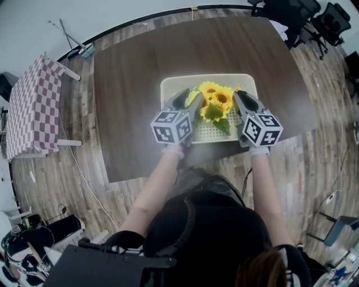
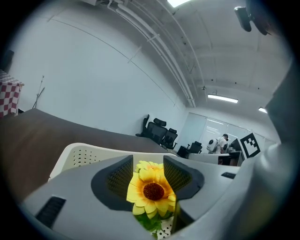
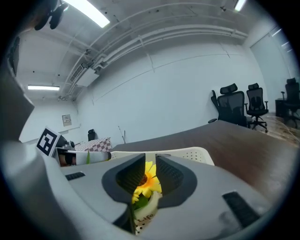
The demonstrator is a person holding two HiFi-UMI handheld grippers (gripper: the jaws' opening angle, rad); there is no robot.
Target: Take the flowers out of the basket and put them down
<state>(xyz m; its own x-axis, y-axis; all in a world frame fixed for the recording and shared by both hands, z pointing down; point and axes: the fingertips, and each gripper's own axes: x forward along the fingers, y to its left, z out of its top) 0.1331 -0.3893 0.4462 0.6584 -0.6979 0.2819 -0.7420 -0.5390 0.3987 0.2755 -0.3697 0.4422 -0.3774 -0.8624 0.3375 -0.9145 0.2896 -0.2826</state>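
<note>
Both your left gripper (image 1: 188,102) and right gripper (image 1: 242,100) hold their jaws apart, gripping nothing, at the left and right of the yellow sunflowers with green leaves (image 1: 215,100) in the cream perforated plastic basket (image 1: 168,84). I judge you are reaching; next, close on one flower and lift.

Your room is bright, lit evenly by long ceiling lights (image 3: 89,13) above the table (image 1: 134,84). Shadows on the table are faint. A grey haze blurs its near edge. Every picture bends at the rim, with dark corners. The flower (image 2: 152,190) looks sharp.
</note>
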